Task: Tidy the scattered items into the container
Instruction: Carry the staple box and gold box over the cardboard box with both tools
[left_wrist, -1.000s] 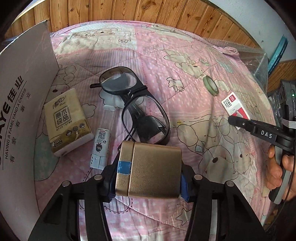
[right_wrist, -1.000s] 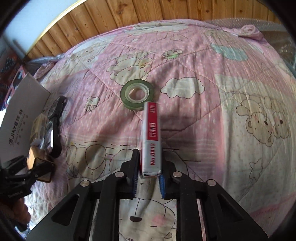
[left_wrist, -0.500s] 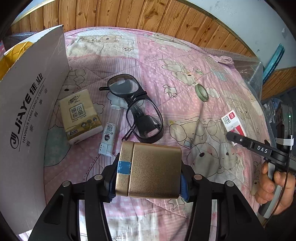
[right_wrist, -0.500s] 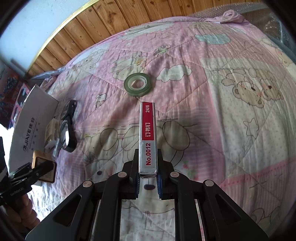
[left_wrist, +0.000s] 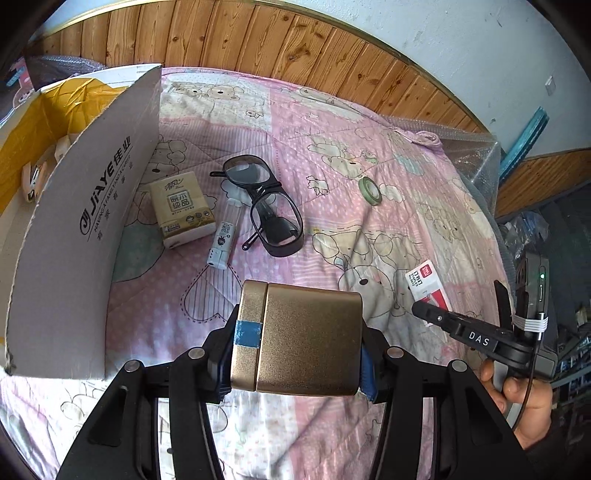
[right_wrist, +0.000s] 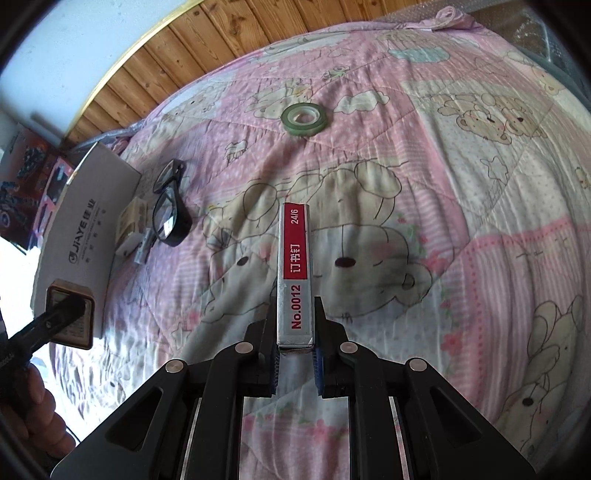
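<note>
My left gripper (left_wrist: 295, 354) is shut on a gold box (left_wrist: 299, 339) with a blue tape patch, held above the pink quilt. A red-and-white staple box (right_wrist: 294, 273) stands edge-up in my right gripper (right_wrist: 295, 354), which is shut on it; the same staple box (left_wrist: 426, 284) shows at the right of the left wrist view. The white cardboard box (left_wrist: 85, 221) with a yellow lining stands open at the left. On the quilt lie a tissue pack (left_wrist: 183, 208), black glasses (left_wrist: 264, 205), a small white tube (left_wrist: 221, 245) and a green tape roll (right_wrist: 304, 118).
A wooden headboard (left_wrist: 258, 44) runs along the far edge of the bed. A small item (left_wrist: 31, 181) lies inside the cardboard box. A hand (left_wrist: 517, 402) holds the right gripper's handle. Cluttered shelves (left_wrist: 569, 258) stand past the bed's right edge.
Both grippers have lifted and pulled back from the quilt with their boxes held. The cardboard box's open top and yellow lining have come into the left wrist view.
</note>
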